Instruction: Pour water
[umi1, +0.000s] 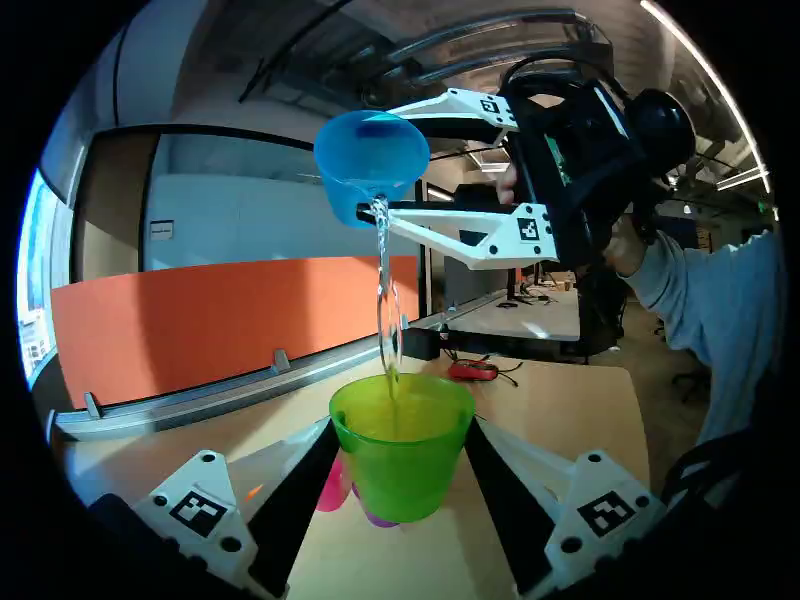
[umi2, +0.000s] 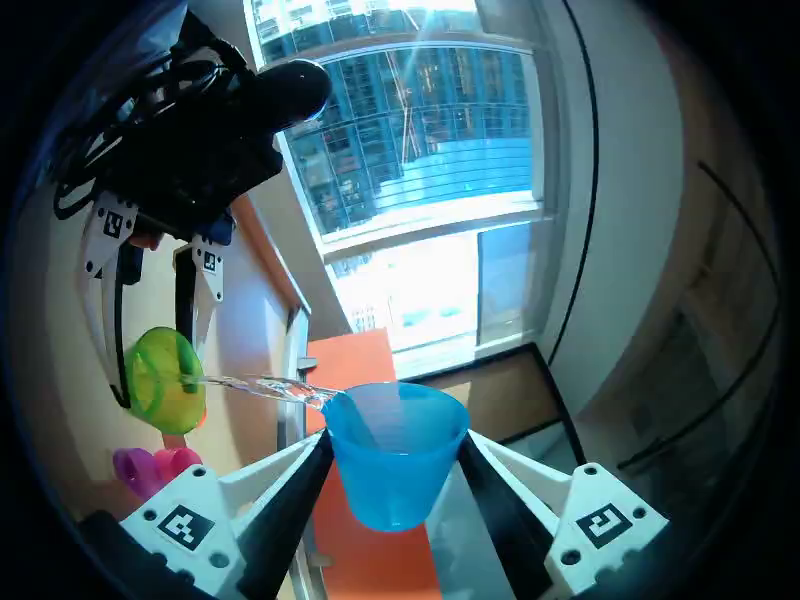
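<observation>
Now the pouring step was under way. The right gripper (umi2: 397, 447) squeezed its jaws on the tipped blue plastic cup (umi2: 397, 480). Clear water (umi1: 384, 290) ran into the green plastic cup (umi1: 402, 470), gripped by the jaws of the left gripper (umi1: 400, 440). Next, the blue cup probably needed tipping back slowly.

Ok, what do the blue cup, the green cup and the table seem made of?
The blue cup: likely translucent plastic; light glows through its wall. The green cup: likely the same, with a glossy rim. The table: pale wood or wood-look laminate, matte; can't tell which.
</observation>
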